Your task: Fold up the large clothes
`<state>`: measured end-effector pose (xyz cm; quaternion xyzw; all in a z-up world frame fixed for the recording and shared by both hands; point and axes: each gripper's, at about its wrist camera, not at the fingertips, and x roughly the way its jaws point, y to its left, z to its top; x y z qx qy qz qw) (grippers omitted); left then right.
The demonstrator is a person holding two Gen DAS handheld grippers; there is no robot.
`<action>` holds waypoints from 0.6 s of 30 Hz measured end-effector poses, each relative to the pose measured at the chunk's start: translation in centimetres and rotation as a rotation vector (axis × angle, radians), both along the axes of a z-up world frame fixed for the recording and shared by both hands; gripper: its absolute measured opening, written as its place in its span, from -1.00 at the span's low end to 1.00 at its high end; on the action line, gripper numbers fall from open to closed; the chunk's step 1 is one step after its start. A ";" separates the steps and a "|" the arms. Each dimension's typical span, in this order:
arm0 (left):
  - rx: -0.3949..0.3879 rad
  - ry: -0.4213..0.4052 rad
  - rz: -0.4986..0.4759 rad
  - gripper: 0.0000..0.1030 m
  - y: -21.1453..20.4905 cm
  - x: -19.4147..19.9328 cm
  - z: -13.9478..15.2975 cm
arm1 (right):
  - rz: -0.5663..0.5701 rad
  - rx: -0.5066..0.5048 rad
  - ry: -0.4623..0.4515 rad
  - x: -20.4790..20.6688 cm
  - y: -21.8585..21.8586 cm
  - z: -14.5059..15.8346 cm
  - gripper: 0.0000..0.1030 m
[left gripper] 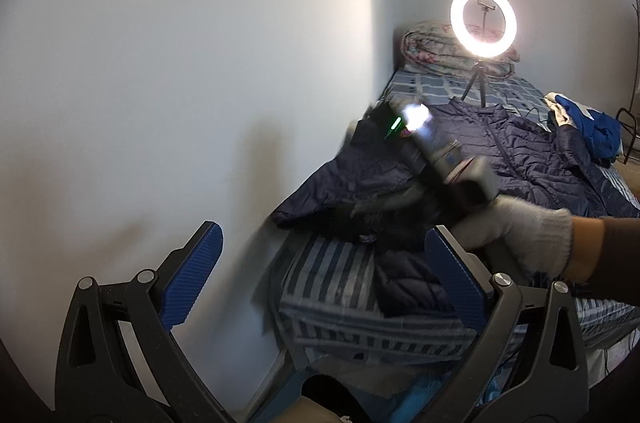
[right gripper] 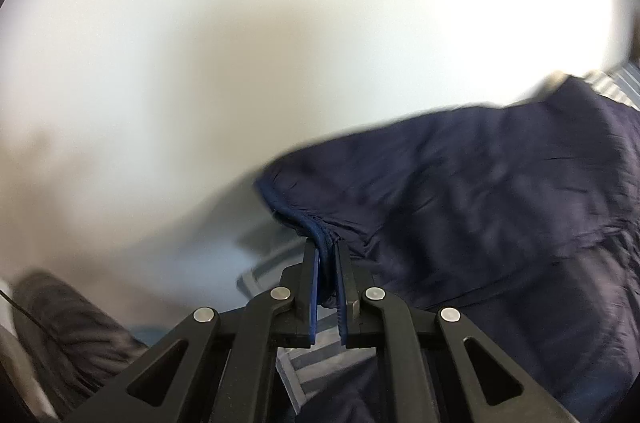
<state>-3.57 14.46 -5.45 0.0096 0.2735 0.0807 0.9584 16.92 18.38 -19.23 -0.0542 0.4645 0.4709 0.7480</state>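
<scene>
A navy quilted jacket [left gripper: 520,147] lies spread across the bed, its near sleeve [left gripper: 352,183] reaching toward the wall. My left gripper [left gripper: 324,263] stands open above the bed's near end, with nothing between its blue pads [left gripper: 192,275]. A gloved hand [left gripper: 520,235] holds the right gripper's body [left gripper: 440,159], blurred, over the jacket's near part. In the right wrist view my right gripper [right gripper: 326,255] is shut on a bunched, piped edge of the jacket [right gripper: 480,191], which hangs from the pads.
A white wall [left gripper: 180,83] runs along the bed's left side. A lit ring light [left gripper: 483,19] on a small tripod stands beyond the jacket, with a folded quilt [left gripper: 432,51] behind it. A blue garment [left gripper: 592,131] lies at the right. The striped sheet [left gripper: 332,283] shows near me.
</scene>
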 end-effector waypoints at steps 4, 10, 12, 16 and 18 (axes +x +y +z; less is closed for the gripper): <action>-0.005 0.000 -0.050 1.00 -1.4 2.5 0.7 | -0.120 0.073 0.014 2.9 -4.7 2.3 -0.93; -0.026 0.047 -0.150 1.00 -4.7 7.8 1.8 | -0.302 0.141 0.000 7.1 -12.1 4.2 -0.94; -0.028 0.065 -0.182 1.00 -5.8 9.8 2.2 | -0.360 0.143 -0.017 8.8 -14.3 4.8 -0.94; -0.100 0.119 -0.222 1.00 -7.6 14.4 2.7 | -0.495 0.125 -0.035 12.6 -19.2 6.4 -1.00; -0.118 0.114 -0.213 1.00 -8.4 16.0 2.7 | -0.556 0.103 -0.046 14.0 -22.2 6.0 -1.00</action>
